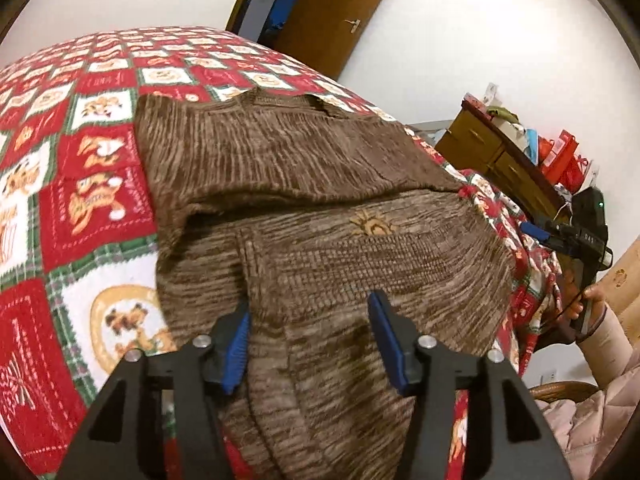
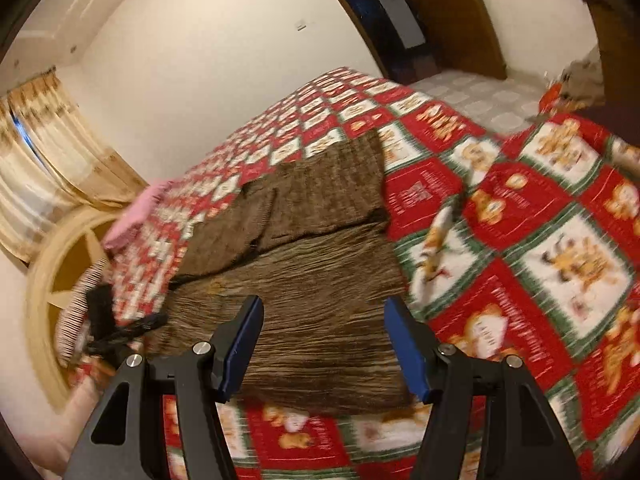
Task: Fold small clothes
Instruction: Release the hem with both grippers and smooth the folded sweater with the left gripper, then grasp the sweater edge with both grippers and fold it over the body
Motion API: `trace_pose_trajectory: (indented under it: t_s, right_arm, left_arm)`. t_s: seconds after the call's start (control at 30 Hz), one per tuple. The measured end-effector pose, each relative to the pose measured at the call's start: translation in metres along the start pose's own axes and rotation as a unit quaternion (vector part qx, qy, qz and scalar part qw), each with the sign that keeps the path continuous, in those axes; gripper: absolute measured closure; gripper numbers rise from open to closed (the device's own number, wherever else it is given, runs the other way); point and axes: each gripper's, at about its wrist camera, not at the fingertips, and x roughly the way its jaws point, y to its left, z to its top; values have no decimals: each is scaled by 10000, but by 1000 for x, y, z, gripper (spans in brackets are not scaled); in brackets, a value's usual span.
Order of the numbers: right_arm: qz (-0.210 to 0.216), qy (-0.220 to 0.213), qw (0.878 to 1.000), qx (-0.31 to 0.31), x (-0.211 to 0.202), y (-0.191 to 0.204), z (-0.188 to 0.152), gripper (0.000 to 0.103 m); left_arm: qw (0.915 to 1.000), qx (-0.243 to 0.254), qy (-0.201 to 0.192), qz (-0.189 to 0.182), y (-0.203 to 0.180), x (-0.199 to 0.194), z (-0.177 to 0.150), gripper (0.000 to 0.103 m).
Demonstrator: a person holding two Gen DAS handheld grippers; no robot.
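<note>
— Looking at my left gripper [image 1: 310, 344]: fingers apart, nothing pinched, above the near sleeve of the brown sweater [image 1: 304, 208] on the bed [image 1: 80, 184].
— And the right gripper [image 2: 324, 346]?
— Wide too, empty, waiting above the near hem for the next fold, I think.

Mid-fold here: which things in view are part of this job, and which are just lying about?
Job:
brown sweater
left claw
right claw
red quilt beneath it

Lying about:
pink cloth
wooden cabinet
red bags
curtain
door
</note>
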Motion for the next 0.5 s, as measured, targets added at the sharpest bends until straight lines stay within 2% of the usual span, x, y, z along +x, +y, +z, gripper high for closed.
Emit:
trace_pose_trajectory:
  t_s: [0.1, 0.2, 0.33, 0.5]
  right_arm:
    - [-585, -67, 9970, -496, -3, 6, 1, 39]
    - [-938, 165, 9913, -908, 6, 7, 2, 39]
    - [-1072, 382, 9860, -1218, 25, 7, 4, 39]
    - [-1050, 504, 9810, -1554, 57, 14, 14, 39]
  left_arm:
    - [9999, -143, -36, 20, 3, 1, 4, 45]
    - [9990, -427, -141, -26, 9, 4, 4, 45]
    - [9990, -375, -193, 144, 4, 5, 0, 48]
    - [9990, -210, 54, 396, -4, 11, 6, 45]
